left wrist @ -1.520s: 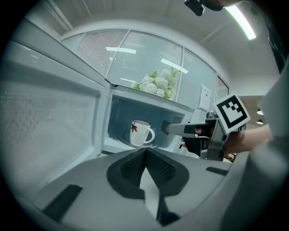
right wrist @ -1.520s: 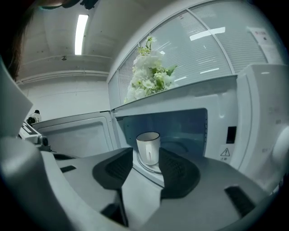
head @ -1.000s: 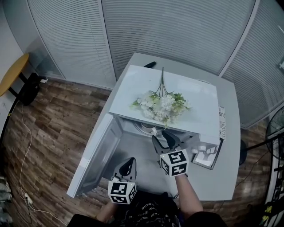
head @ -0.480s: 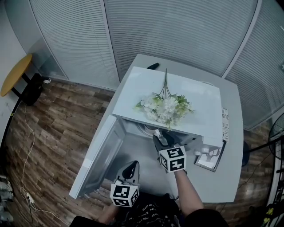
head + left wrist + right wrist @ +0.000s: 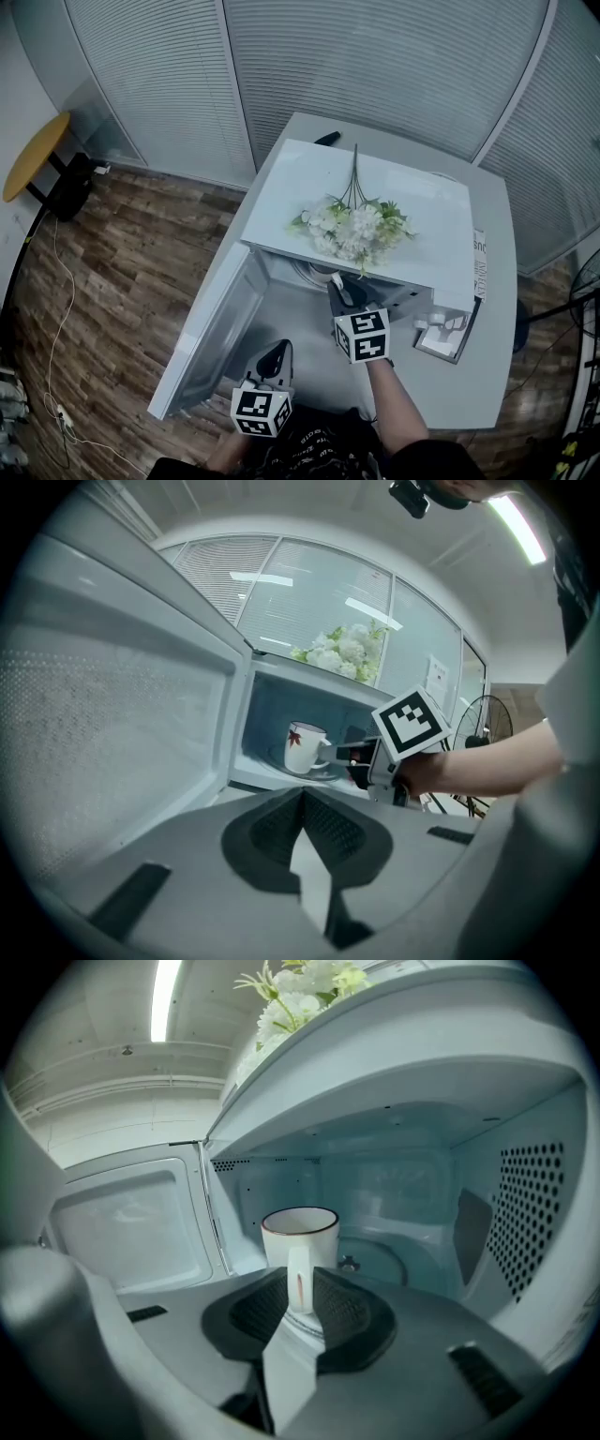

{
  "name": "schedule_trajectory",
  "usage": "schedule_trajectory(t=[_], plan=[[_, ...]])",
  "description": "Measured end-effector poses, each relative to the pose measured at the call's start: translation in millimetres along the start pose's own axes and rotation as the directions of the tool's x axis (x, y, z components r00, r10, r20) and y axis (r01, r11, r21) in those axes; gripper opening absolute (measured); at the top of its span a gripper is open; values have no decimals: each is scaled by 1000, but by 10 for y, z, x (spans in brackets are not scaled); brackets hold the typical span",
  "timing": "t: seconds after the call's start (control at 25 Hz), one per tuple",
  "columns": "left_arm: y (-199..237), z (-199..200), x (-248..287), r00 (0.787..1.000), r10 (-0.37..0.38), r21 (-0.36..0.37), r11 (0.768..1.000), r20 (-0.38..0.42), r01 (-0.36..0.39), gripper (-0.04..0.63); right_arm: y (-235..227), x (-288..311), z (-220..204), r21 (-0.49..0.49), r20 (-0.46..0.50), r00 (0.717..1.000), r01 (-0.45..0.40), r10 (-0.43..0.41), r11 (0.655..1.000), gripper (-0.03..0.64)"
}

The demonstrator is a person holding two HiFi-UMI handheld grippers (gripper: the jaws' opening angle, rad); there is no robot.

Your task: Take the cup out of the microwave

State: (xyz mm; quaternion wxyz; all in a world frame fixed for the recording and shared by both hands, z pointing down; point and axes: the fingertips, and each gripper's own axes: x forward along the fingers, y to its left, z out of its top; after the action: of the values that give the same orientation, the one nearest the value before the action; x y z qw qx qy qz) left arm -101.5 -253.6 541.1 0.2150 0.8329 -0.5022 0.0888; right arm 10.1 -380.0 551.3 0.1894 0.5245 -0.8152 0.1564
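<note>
Head view: high above the desk (image 5: 473,375), facing steeply down on the top of the microwave (image 5: 427,220) and its open door (image 5: 211,337). It is the farthest of the three.

Left gripper view: rides the left hand-held gripper (image 5: 302,797), outside the door opening. It faces into the cavity from mid range and takes in the right hand-held gripper (image 5: 354,754) and the cup (image 5: 305,747).

Right gripper view: at the cavity mouth, very near, looking along its closing jaws with the cup handle between them.

Shared: all three views catch the door and the flowers (image 5: 356,228). Both gripper views share the cup and the cavity.
</note>
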Motion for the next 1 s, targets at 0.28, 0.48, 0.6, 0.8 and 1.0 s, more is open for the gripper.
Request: schedule_trajectory(t=[0.28, 0.48, 0.6, 0.8, 1.0], plan=[[24, -30, -16, 1000, 12, 17, 1000, -7, -12, 6, 23, 22, 4, -23, 7, 1000, -18, 18, 1000, 75], [59, -46, -14, 1000, 24, 20, 1000, -11, -24, 6, 50, 41, 19, -38, 14, 1000, -20, 20, 999, 71], [52, -49, 4, 1000, 25, 20, 999, -13, -25, 6, 46, 36, 16, -41, 18, 1000, -19, 20, 999, 69], [55, -79, 33, 999, 35, 4, 999, -23, -35, 6, 3, 23, 40, -29, 41, 999, -19, 20, 999, 66], [57, -86, 46, 999, 43, 1, 999, -25, -43, 6, -14, -5, 47, -9, 73, 997, -4, 4, 1000, 66]])
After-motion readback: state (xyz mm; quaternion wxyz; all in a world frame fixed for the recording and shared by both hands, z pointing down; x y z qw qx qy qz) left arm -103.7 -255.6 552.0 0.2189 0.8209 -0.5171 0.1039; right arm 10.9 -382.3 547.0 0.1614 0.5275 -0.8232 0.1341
